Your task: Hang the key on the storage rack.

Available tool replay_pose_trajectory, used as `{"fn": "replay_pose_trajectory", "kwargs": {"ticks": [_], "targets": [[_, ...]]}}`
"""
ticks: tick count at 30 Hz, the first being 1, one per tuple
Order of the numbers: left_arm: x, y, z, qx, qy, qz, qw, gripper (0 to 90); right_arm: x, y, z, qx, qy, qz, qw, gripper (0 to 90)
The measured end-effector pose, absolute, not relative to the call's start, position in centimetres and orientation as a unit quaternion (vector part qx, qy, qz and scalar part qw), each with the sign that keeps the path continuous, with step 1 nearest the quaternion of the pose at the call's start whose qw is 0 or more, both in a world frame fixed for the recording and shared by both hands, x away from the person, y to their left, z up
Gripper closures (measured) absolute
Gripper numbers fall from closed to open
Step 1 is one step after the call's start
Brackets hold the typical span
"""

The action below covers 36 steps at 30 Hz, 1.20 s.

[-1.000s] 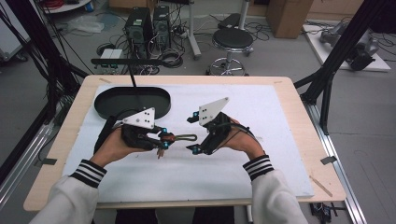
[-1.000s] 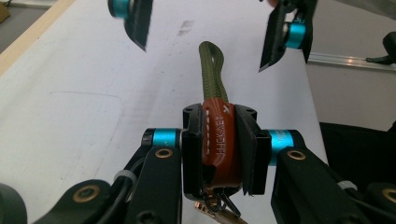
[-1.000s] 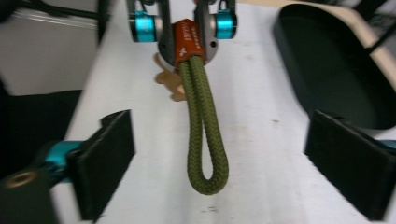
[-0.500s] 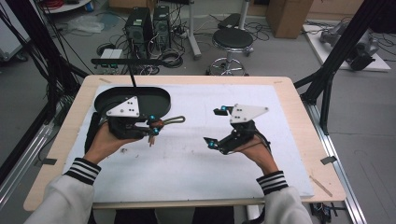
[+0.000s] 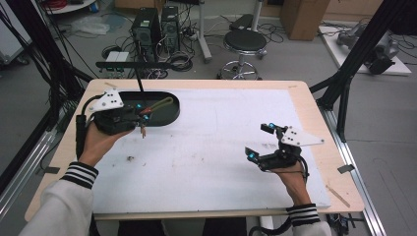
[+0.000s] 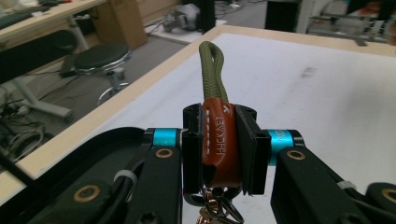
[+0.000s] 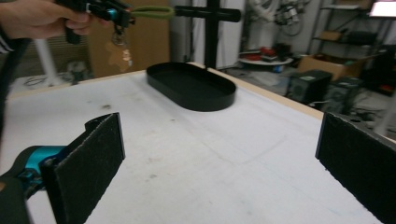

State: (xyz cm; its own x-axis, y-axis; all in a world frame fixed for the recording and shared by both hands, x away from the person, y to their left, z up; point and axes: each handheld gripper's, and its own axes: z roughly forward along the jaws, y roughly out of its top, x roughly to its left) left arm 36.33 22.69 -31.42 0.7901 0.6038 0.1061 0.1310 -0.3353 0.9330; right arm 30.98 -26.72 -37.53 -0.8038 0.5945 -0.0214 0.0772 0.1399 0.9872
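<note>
An olive cord key strap [image 6: 212,70] with a brown leather tab [image 6: 217,135] and a metal clasp is pinched at the tab by my left gripper [image 6: 219,140], which is shut on it. In the high view the left gripper [image 5: 140,110] holds the strap's loop [image 5: 160,104] over the black oval tray [image 5: 169,117]. A small pendant [image 7: 122,51] dangles under the strap. My right gripper [image 5: 259,141] hovers over the mat at the right. It is open, and nothing lies between its pads [image 7: 93,158].
A black T-shaped stand [image 5: 133,65] rises from the tray's far end, its crossbar [image 7: 210,13] just behind the loop. A white mat [image 5: 216,147] covers the wooden table [image 5: 314,113]. A stool and computer cases stand on the floor beyond.
The two hands have parted. The left gripper carried the strap left and back to the tray. The right gripper moved away to the right and toward the near edge.
</note>
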Motion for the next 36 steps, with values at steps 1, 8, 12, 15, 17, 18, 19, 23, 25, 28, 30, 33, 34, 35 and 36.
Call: {"fn": "replay_pose_trajectory", "kwargs": {"ticks": [1,8,12,15,17,18,19,23,25,28,30,33,34,35,36], "targets": [[36.5,22.9,-31.4,0.787,0.236,0.228,0.523,73.7,30.6,-27.1,-37.8,0.238,0.720,0.614,0.217,0.3],[37.4,25.2,-31.2,0.765,0.271,0.250,0.528,73.7,29.7,-29.0,-39.3,0.270,0.686,0.625,0.256,0.3],[38.3,26.5,-31.3,0.749,0.292,0.256,0.538,73.7,29.3,-29.7,-40.5,0.288,0.673,0.631,0.258,0.3],[39.0,27.5,-30.9,0.742,0.301,0.269,0.536,73.7,29.0,-30.0,-41.4,0.297,0.671,0.624,0.270,0.3],[39.5,28.1,-30.6,0.737,0.308,0.277,0.535,73.7,28.8,-30.2,-42.0,0.302,0.670,0.621,0.272,0.3],[39.7,28.4,-30.5,0.734,0.310,0.283,0.533,73.7,28.7,-30.3,-42.3,0.305,0.669,0.621,0.272,0.3],[39.7,28.4,-30.5,0.734,0.310,0.283,0.533,73.7,28.7,-30.4,-42.6,0.307,0.668,0.619,0.277,0.3],[40.5,29.8,-30.1,0.716,0.335,0.299,0.534,73.8,28.5,-30.8,-43.5,0.313,0.658,0.621,0.289,0.3],[40.9,30.2,-30.1,0.710,0.343,0.304,0.535,73.7,28.5,-30.9,-43.7,0.317,0.658,0.619,0.289,0.3],[41.3,30.5,-30.2,0.707,0.354,0.308,0.530,73.8,28.4,-31.2,-43.9,0.320,0.647,0.628,0.291,0.3],[41.6,30.7,-30.3,0.701,0.362,0.310,0.530,73.8,28.3,-31.3,-44.1,0.321,0.643,0.628,0.299,0.3],[41.9,30.8,-30.5,0.697,0.371,0.311,0.529,73.8,28.3,-31.3,-44.2,0.324,0.640,0.629,0.299,0.3],[42.1,30.9,-30.7,0.694,0.377,0.312,0.528,73.8,28.2,-31.3,-44.3,0.323,0.638,0.631,0.302,0.3],[42.1,30.9,-30.7,0.694,0.377,0.312,0.528,73.8,28.2,-31.3,-44.3,0.323,0.638,0.631,0.302,0.3],[42.3,30.9,-30.8,0.694,0.380,0.315,0.525,73.8,28.1,-31.3,-44.4,0.323,0.637,0.632,0.303,0.3]]}}
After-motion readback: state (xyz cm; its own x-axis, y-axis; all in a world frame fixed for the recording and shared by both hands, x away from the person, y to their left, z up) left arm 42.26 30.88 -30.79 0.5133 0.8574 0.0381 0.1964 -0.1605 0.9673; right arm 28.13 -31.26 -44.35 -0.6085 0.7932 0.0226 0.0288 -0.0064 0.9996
